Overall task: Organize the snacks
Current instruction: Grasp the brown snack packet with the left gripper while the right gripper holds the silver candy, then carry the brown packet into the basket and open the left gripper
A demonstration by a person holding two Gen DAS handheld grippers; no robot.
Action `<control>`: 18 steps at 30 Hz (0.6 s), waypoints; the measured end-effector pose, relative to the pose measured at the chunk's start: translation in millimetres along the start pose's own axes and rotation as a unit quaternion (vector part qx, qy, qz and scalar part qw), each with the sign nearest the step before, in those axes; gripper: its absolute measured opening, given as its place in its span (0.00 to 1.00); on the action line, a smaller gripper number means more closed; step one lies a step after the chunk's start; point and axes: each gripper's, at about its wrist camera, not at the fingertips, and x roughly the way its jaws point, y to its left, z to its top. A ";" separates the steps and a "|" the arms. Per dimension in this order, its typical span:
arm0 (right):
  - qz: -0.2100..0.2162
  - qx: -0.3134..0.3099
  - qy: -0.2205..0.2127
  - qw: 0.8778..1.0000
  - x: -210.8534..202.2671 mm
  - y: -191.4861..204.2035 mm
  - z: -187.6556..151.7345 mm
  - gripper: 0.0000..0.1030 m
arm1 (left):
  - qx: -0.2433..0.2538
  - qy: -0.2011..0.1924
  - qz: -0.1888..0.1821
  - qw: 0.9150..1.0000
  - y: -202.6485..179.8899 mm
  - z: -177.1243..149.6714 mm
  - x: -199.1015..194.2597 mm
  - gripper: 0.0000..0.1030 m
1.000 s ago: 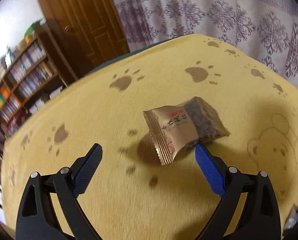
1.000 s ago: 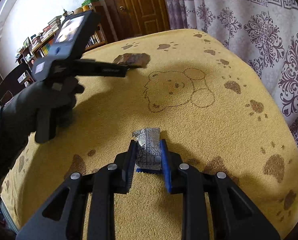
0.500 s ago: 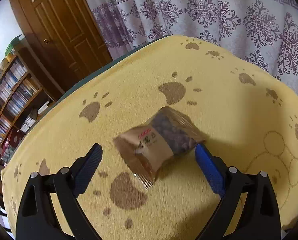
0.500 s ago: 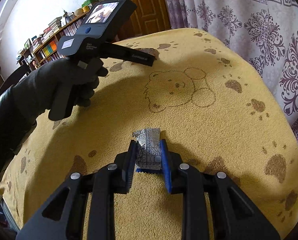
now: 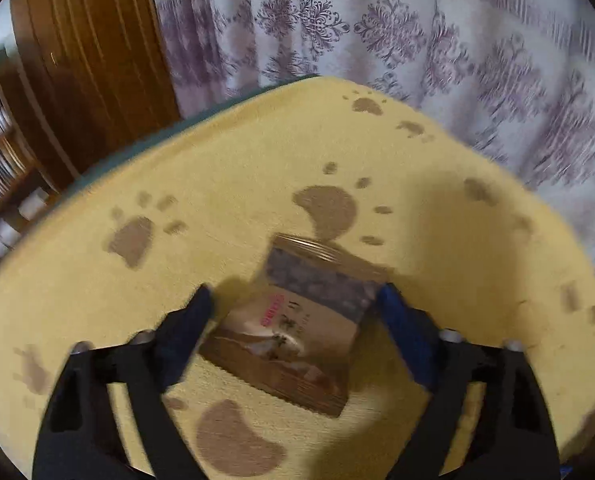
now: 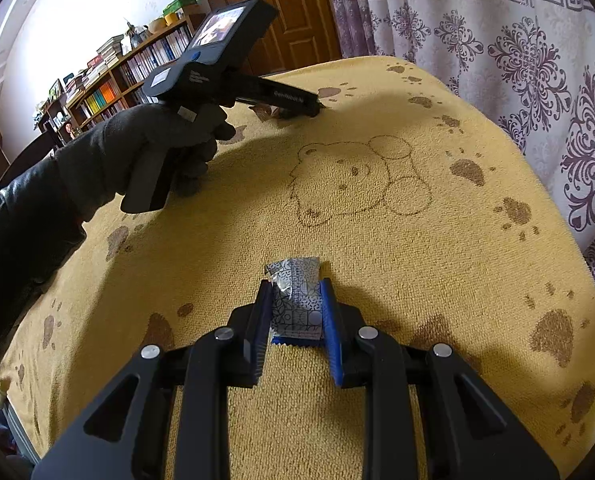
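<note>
Two snack packets lie on a yellow paw-print blanket (image 6: 437,240). Nearest, the right gripper (image 6: 295,312) has its blue-padded fingers (image 6: 329,332) clamped on the sides of a small silver patterned packet (image 6: 295,300) that rests on the blanket. Farther off to the left, a gloved hand (image 6: 157,148) holds the left gripper (image 5: 293,312), its fingers spread wide to either side of a brown snack packet (image 5: 297,332); the blurred left wrist view does not show whether they touch it. Beyond stand a patterned curtain (image 6: 537,60), a wooden door (image 6: 269,4) and a bookshelf (image 6: 109,84).
</note>
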 end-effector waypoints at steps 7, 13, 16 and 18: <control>0.006 0.003 -0.001 1.000 0.3 -1.6 0.2 0.24 | 0.001 -0.019 0.008 1.000 -12.9 -10.8 -10.4 0.55; 0.012 0.007 -0.001 1.000 0.7 -5.1 0.8 0.24 | -0.015 -0.025 0.009 1.000 -20.0 -30.3 -31.8 0.54; 0.016 0.010 -0.002 1.000 0.4 -6.5 0.5 0.24 | -0.036 -0.034 0.013 0.999 -21.2 -43.9 -49.0 0.54; 0.019 0.012 -0.004 1.000 0.0 -7.1 0.5 0.24 | -0.054 -0.043 0.020 0.997 -20.8 -55.1 -65.2 0.54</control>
